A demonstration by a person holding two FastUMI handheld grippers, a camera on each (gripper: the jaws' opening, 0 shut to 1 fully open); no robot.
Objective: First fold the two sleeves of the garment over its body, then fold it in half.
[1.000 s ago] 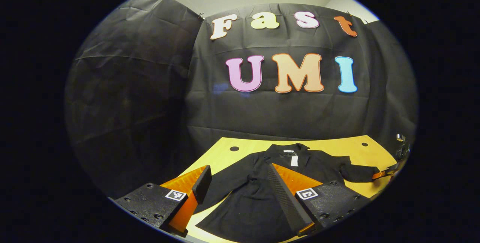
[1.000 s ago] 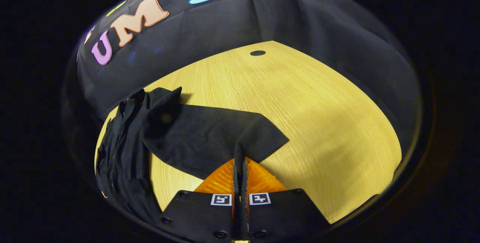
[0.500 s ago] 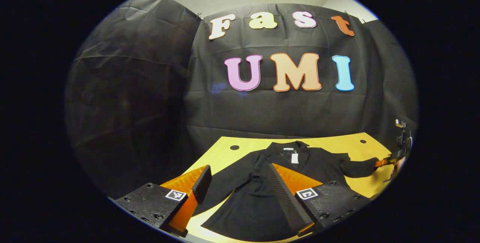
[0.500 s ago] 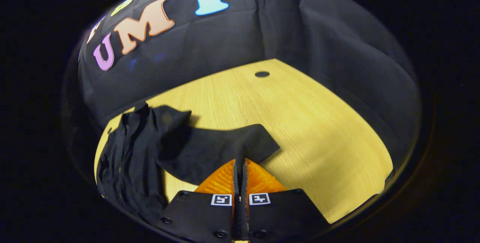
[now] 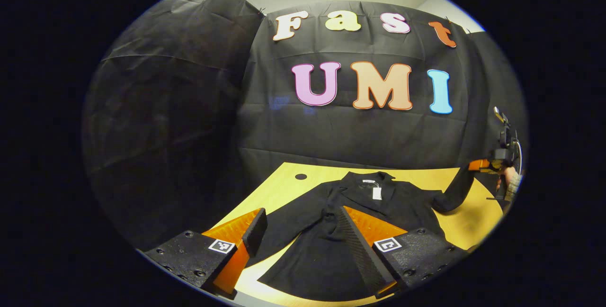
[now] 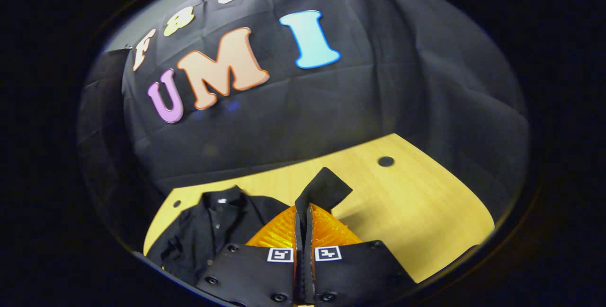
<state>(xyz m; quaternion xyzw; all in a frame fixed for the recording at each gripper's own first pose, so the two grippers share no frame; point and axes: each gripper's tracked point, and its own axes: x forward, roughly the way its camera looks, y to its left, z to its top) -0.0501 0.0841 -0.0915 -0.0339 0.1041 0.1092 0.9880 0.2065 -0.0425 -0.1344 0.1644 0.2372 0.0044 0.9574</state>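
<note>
A black long-sleeved garment (image 5: 331, 231) lies spread on the yellow wooden table (image 5: 279, 193), collar toward the booth wall, a white tag (image 5: 377, 193) at its neck. My left gripper (image 5: 298, 229) hangs open above the garment's near left part, nothing between its fingers. My right gripper (image 6: 303, 210) is shut on the cuff of the right sleeve (image 6: 324, 188), which stands up above the fingers. In the left gripper view that sleeve (image 5: 454, 191) rises off the table to the right gripper (image 5: 478, 165) at the far right. The garment's body (image 6: 208, 231) lies below left in the right gripper view.
The table has a round dark hole near each far corner (image 5: 300, 176) (image 6: 386, 161). Black cloth walls close in behind and at the sides. Bare table (image 6: 426, 207) lies to the right of the lifted sleeve. A hand (image 5: 510, 184) holds the right gripper.
My right gripper has risen with the sleeve cuff in it, lifting the sleeve off the table. The left gripper has barely shifted and stays open.
</note>
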